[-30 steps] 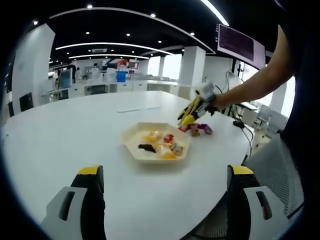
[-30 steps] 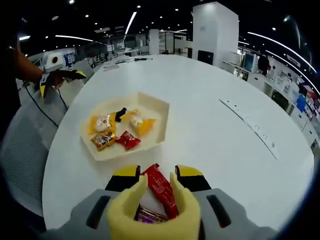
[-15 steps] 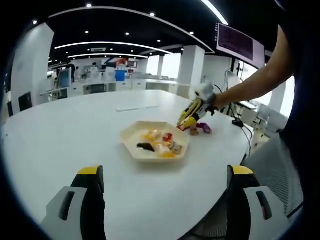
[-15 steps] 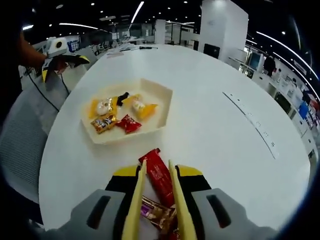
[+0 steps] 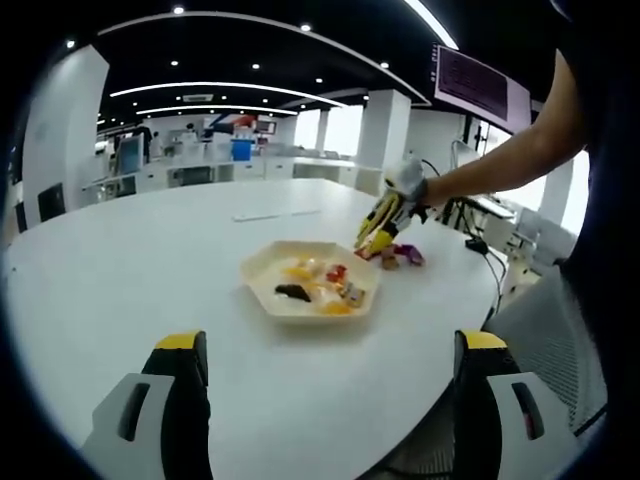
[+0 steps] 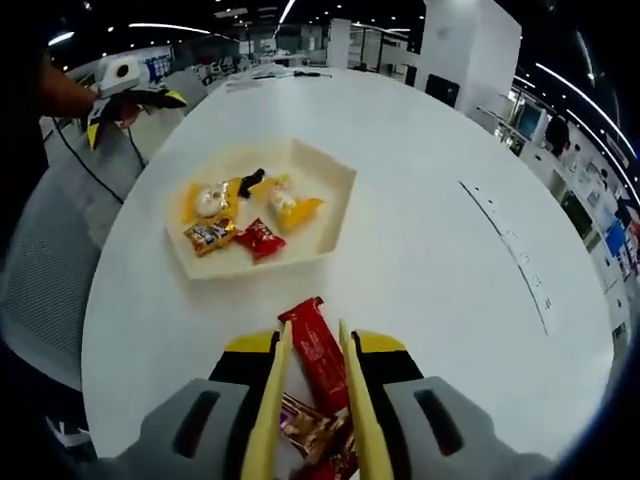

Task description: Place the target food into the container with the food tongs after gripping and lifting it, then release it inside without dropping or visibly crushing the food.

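Our right gripper (image 6: 312, 420) squeezes the yellow plastic tongs (image 6: 268, 420) around a long red candy bar (image 6: 319, 352), low in the frame, aiming it at the cream six-sided tray (image 6: 335, 205). Our left gripper (image 5: 330, 390) waits wide apart.

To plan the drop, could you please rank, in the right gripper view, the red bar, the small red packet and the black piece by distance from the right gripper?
1. Red bar, between the tongs.
2. Small red packet, tray's near side.
3. Black piece, tray's far side.

We see a smooth white bench (image 6: 420, 260), a matt cream tray (image 6: 335, 205), glossy red wrapper (image 6: 318, 350), yellow plastic tongs (image 6: 270, 420)
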Demonstrator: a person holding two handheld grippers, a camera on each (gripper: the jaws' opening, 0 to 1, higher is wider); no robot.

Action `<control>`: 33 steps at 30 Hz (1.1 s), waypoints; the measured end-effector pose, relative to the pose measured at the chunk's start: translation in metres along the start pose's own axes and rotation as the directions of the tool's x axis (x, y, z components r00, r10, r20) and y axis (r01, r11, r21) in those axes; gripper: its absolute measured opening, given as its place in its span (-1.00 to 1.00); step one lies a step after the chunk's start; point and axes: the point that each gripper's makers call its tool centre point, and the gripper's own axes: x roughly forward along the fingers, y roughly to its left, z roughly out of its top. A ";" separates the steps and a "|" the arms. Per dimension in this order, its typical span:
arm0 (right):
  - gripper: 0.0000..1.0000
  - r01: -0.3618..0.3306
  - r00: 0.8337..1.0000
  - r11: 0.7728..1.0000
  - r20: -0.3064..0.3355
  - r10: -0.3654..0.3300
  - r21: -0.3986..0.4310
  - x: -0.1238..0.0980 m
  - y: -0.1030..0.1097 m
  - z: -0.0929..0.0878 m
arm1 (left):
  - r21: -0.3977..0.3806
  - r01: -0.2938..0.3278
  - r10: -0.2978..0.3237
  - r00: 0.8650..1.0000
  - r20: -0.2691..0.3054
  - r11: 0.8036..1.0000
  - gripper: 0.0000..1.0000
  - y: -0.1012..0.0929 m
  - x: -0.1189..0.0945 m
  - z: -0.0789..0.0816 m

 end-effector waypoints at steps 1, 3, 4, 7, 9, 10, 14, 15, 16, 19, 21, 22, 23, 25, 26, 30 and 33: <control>-0.46 -0.008 1.000 1.000 0.000 0.008 0.004 -0.001 0.001 0.000 | 0.000 -0.001 0.001 1.000 -0.001 1.000 0.98 0.000 0.000 -0.001; -0.46 -0.010 1.000 1.000 0.000 0.010 0.003 -0.004 0.001 0.000 | 0.000 -0.001 0.001 1.000 -0.001 1.000 0.98 0.000 0.000 -0.001; -0.46 -0.012 1.000 1.000 -0.001 0.012 0.003 -0.004 0.001 0.000 | 0.000 -0.001 0.001 1.000 -0.001 1.000 0.98 0.000 0.000 -0.001; -0.46 -0.015 0.999 1.000 -0.040 0.015 -0.002 -0.006 0.001 -0.009 | 0.002 0.001 -0.001 1.000 -0.003 1.000 0.98 0.000 0.000 -0.001; -0.45 -0.022 0.998 1.000 -0.053 0.022 0.003 -0.006 0.000 -0.011 | 0.002 0.000 0.000 1.000 -0.005 1.000 0.98 0.000 0.000 -0.002; -0.44 -0.022 0.998 1.000 -0.055 0.022 0.004 -0.006 -0.001 -0.012 | 0.003 0.000 0.000 1.000 -0.005 1.000 0.98 0.000 0.000 -0.002; -0.43 -0.019 0.997 1.000 -0.074 0.019 -0.007 -0.002 -0.002 -0.015 | 0.005 0.002 -0.002 1.000 -0.009 1.000 0.98 0.000 0.000 -0.003; -0.43 -0.022 0.996 1.000 -0.083 0.022 0.010 -0.001 -0.002 -0.016 | 0.005 0.002 -0.002 1.000 -0.010 1.000 0.98 0.000 0.000 -0.003; -0.43 -0.021 0.997 1.000 -0.079 0.022 0.019 0.000 -0.003 -0.015 | 0.005 0.002 -0.001 1.000 -0.011 1.000 0.98 -0.001 0.000 -0.002; -0.43 -0.023 0.996 0.999 -0.083 0.026 0.033 0.001 -0.003 -0.015 | 0.005 0.000 0.000 1.000 -0.011 1.000 0.97 0.000 0.000 -0.002; -0.42 -0.025 0.996 0.999 -0.090 0.027 0.027 0.000 -0.002 -0.014 | 0.006 -0.001 0.001 1.000 -0.012 1.000 0.97 0.000 0.000 -0.002; -0.41 -0.025 0.995 0.999 -0.095 0.027 0.020 0.000 -0.001 -0.015 | 0.007 -0.001 0.001 1.000 -0.012 1.000 0.97 0.000 0.000 -0.002; -0.41 -0.028 0.994 1.000 -0.104 0.029 0.010 0.001 -0.001 -0.016 | 0.006 -0.001 0.001 1.000 -0.013 1.000 0.97 0.000 0.000 -0.003; -0.40 -0.034 0.993 0.999 -0.117 0.032 -0.016 0.003 0.000 -0.018 | 0.006 0.000 0.001 1.000 -0.013 1.000 0.97 0.000 0.000 -0.003; -0.40 -0.035 0.992 0.999 -0.120 0.032 -0.022 0.004 0.001 -0.019 | 0.005 0.000 0.000 1.000 -0.013 1.000 0.97 0.000 0.001 -0.003; -0.41 -0.027 0.995 0.999 -0.101 0.025 -0.017 0.006 -0.001 -0.012 | 0.006 0.000 0.000 1.000 -0.015 1.000 0.97 0.000 0.001 -0.003; -0.48 0.009 0.988 0.999 -0.157 -0.001 0.052 0.006 -0.007 -0.017 | 0.005 0.002 -0.002 1.000 -0.017 1.000 0.97 -0.001 0.001 -0.003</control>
